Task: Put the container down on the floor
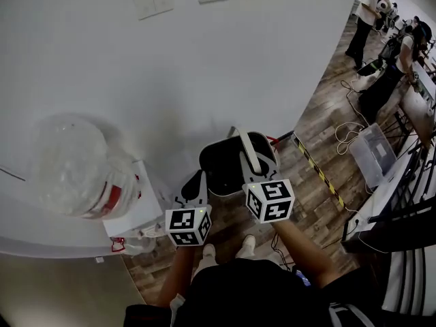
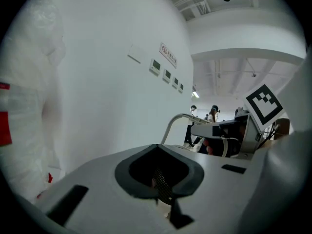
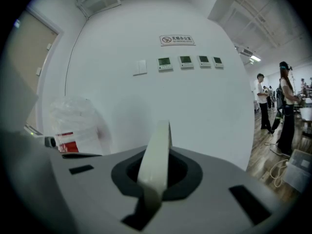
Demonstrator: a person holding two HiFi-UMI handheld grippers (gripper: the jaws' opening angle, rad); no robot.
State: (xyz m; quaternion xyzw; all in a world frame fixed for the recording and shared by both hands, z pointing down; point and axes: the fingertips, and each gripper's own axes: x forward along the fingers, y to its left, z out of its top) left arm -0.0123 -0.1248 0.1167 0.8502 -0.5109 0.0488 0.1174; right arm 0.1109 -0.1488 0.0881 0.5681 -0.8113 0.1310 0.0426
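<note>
1. Above the floor [image 1: 320, 135], the container [image 1: 228, 165] hangs near the wall [image 1: 136, 80], not yet set down.
2. Clamped on its white handle [image 1: 248, 152], the right gripper [image 1: 257, 176] carries the weight.
3. Seemingly pinched on the container's near rim, the left gripper [image 1: 195, 188] likely steadies it against swinging.

Head camera overhead; gripper cameras near-level, apparently sharing wall [image 1: 204, 80].

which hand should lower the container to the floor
Right: the right gripper is shut on the handle of the container, so it can probably lower it; the left gripper is at its rim.
</note>
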